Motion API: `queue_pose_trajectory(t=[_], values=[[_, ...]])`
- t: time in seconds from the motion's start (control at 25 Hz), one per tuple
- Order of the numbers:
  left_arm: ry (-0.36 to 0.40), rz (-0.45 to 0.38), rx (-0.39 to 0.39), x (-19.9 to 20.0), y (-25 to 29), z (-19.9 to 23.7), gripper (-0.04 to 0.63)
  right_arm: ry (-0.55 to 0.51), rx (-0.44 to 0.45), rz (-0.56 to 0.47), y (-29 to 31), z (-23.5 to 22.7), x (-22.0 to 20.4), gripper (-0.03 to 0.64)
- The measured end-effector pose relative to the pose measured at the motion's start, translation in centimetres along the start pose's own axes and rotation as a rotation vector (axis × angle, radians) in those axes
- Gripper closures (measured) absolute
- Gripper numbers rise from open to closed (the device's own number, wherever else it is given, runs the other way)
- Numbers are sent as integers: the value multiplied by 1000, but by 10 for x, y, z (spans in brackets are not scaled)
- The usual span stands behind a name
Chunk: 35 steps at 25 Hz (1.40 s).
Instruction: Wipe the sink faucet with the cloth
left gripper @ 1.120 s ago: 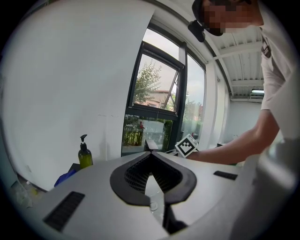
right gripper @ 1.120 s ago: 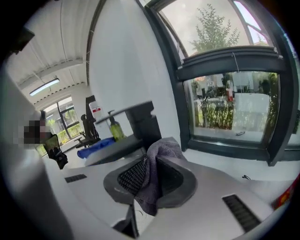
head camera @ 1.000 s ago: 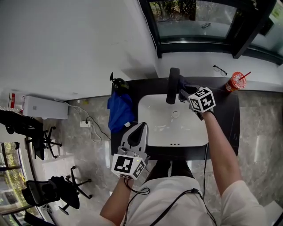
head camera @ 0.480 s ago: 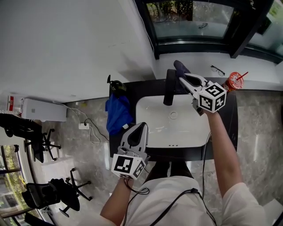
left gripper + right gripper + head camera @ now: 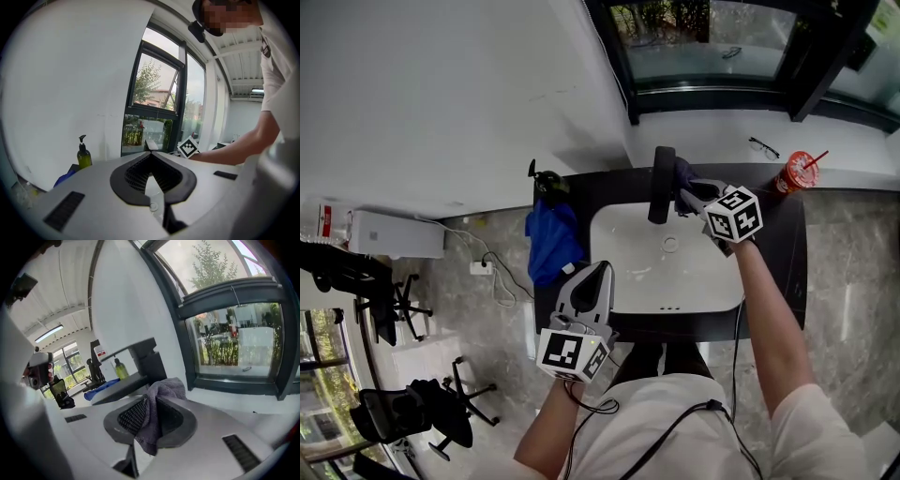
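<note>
Wiping is the step in hand, as we judge it. From the head view we stand at a white sink (image 5: 628,262) set in a black counter (image 5: 783,225) below a window. Our right gripper (image 5: 688,191) reaches to the back of the basin. Its jaws pinch a grey cloth (image 5: 158,399), which bunches above the pads and hangs a little below them. The cloth sits just beside the tall black faucet (image 5: 662,184), on its right side. We cannot tell whether it presses on the faucet or stands just off it. In the right gripper view the faucet rises close beyond the cloth, with a green soap bottle (image 5: 120,367) further off.

Our left gripper (image 5: 595,274) hovers near our body over the sink's front edge, jaws pressed together on nothing, taking no part. A heap of blue fabric (image 5: 553,239) lies at the counter's left end, and a red cup (image 5: 802,172) with a straw stands at the right rear.

Next, we think, the cloth must bear firmly on the faucet and run along its length, then round to its far side. The pinch must stay tight so the cloth does not slip free.
</note>
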State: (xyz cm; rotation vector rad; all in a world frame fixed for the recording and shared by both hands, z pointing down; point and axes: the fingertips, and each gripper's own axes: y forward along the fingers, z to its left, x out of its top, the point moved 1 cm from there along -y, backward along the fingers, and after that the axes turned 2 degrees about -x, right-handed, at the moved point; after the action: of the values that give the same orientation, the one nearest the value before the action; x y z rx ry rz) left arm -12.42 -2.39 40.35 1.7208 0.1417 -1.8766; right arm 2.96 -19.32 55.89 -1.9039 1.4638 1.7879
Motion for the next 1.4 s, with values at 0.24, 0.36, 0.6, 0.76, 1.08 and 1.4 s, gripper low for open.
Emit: queue_pose_trajectory(t=[0.24, 0.36, 0.6, 0.76, 1.08, 1.4], values=[[2, -1, 3, 1, -1, 1, 603, -41, 6, 132, 15, 9, -34, 561], [3, -4, -1, 1, 0, 0, 603, -46, 4, 76, 9, 9, -18, 561], [6, -10, -9, 4, 1, -2, 603, -96, 14, -110, -23, 14, 49, 561], [7, -14, -12, 7, 3, -3, 603, -136, 20, -218, -46, 25, 88, 561], [8, -9, -8, 4, 2, -6, 603, -112, 2, -95, -22, 14, 48, 561], [5, -9, 9, 3, -3, -3, 603, -89, 0, 137, 13, 4, -30, 561]])
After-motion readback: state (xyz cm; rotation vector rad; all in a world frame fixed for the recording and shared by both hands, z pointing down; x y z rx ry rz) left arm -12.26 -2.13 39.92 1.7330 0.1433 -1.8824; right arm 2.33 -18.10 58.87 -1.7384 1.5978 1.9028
